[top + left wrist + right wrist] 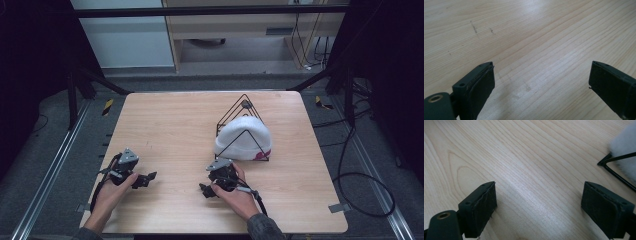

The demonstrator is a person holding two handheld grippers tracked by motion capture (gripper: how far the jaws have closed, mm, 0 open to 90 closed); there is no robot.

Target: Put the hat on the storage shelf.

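High view: a white hat (243,139) sits on a black wire stand (243,106) right of the table's (165,125) middle; the right gripper (206,190) rests just before it, jaws wide apart and empty; the left gripper (148,177) lies well apart, likewise agape; pale wood, grey floor, dark frame around.

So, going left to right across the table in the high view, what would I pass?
Left tongs → right tongs → white knit hat sitting inside a black wire stand.
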